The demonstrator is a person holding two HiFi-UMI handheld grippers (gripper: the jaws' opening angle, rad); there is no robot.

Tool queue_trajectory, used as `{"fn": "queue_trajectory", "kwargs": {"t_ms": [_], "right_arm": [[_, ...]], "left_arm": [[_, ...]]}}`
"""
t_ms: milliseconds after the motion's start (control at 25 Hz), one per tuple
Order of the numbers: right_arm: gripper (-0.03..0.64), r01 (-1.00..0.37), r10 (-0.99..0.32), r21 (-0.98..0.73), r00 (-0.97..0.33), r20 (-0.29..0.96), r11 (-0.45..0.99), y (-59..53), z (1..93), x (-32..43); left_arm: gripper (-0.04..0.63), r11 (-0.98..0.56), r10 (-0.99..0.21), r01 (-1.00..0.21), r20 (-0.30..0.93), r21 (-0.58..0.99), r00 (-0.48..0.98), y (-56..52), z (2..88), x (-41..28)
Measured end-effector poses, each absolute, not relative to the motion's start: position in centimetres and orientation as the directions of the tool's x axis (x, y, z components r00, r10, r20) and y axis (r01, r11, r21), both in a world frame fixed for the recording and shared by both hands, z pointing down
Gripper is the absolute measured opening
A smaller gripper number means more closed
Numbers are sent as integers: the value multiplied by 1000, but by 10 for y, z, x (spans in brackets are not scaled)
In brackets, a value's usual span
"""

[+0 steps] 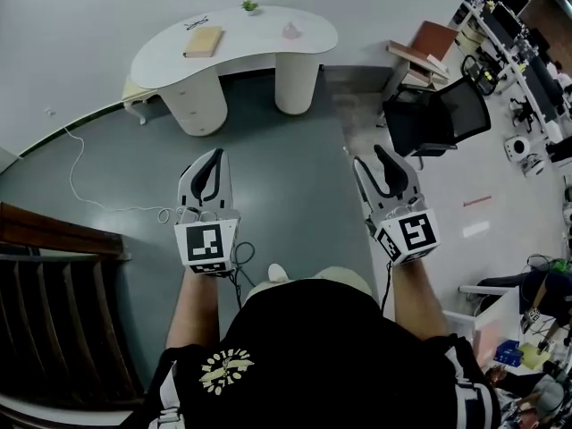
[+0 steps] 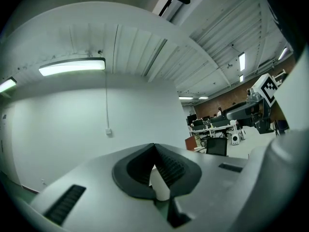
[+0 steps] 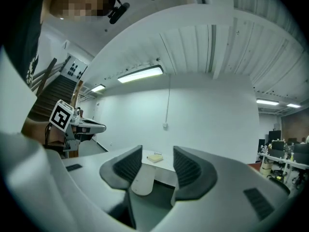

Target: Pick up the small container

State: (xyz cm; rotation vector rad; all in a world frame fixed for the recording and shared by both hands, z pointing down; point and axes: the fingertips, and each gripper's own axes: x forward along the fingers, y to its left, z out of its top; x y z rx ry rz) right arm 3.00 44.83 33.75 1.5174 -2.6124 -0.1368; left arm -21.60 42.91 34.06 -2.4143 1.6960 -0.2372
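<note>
A white curved table (image 1: 259, 36) stands across the floor, well ahead of both grippers. On it lie a small pinkish container (image 1: 291, 32), a tiny potted plant (image 1: 250, 7) and a flat tan block (image 1: 204, 41). My left gripper (image 1: 214, 154) is held at waist height over the grey-green floor, its jaws shut with nothing between them; in the left gripper view the left gripper (image 2: 154, 147) has its pads meeting at the tip. My right gripper (image 1: 368, 157) is level with it and open, empty. Through the right gripper (image 3: 158, 154) I see the tan block (image 3: 155, 157) on the far table.
A black office chair (image 1: 438, 119) and a brown side desk (image 1: 424, 47) stand to the right of the table. Dark wooden stairs (image 1: 54, 275) rise at the left. A white cable (image 1: 80, 164) trails over the floor. Desks with equipment (image 1: 527, 70) line the far right.
</note>
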Motion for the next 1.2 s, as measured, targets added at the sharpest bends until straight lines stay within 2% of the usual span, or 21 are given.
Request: {"fn": "queue_trajectory", "kwargs": {"t_ms": [40, 200, 520, 760, 1200], "right_arm": [[215, -861, -870, 128, -488, 64, 492, 445, 339, 29], [261, -878, -886, 121, -459, 59, 463, 434, 342, 35], [265, -888, -895, 113, -441, 63, 446, 407, 348, 43], [267, -854, -868, 159, -489, 79, 496, 358, 349, 36], [267, -815, -828, 143, -555, 85, 561, 268, 357, 42]], "left_arm": [[5, -337, -940, -912, 22, -232, 341, 426, 340, -219], [5, -358, -929, -904, -6, -233, 370, 416, 339, -217], [5, -344, -934, -907, -11, -244, 358, 386, 339, -216], [5, -289, -950, -922, -42, -257, 310, 342, 336, -221], [5, -327, -936, -915, -53, -238, 348, 269, 339, -190]]}}
